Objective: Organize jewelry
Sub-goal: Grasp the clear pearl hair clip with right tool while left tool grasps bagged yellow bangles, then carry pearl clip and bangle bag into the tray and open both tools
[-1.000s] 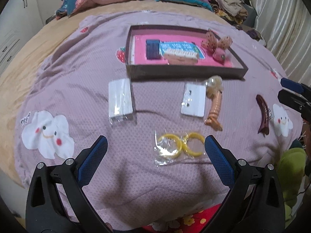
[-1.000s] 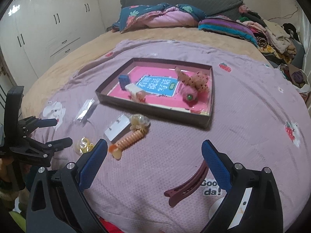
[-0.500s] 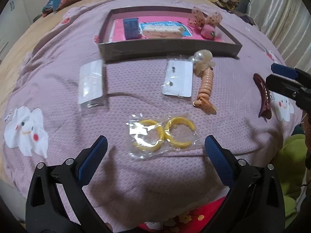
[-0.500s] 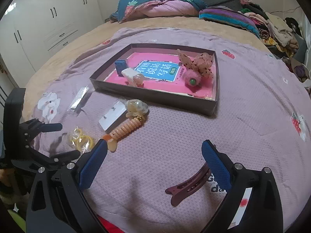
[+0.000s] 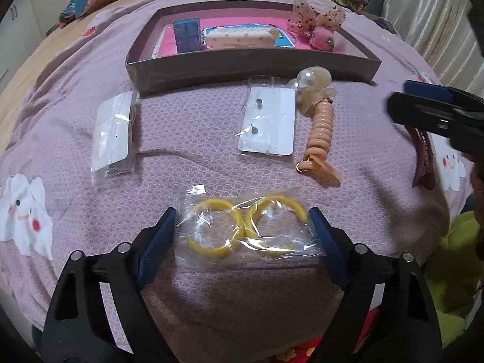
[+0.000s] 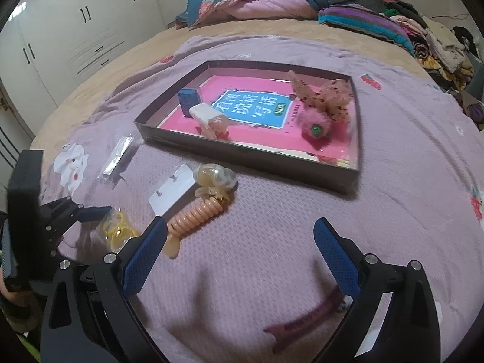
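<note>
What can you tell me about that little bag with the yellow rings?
The bag is clear, crinkly plastic, holding two yellow hoops side by side that look like plastic. It lies flat on the purple blanket, between the open jaws of the left gripper, whose blue pads sit at its two ends.

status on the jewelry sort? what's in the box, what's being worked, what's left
Done: the box already holds a blue case, a cream clip and a pink bow clip. In hand: nothing gripped yet; the left gripper is open around the bagged yellow hoops. The right gripper is open above the maroon claw clip. Left: hoops, maroon clip, earring card, coil hair tie, clear packet.
</note>
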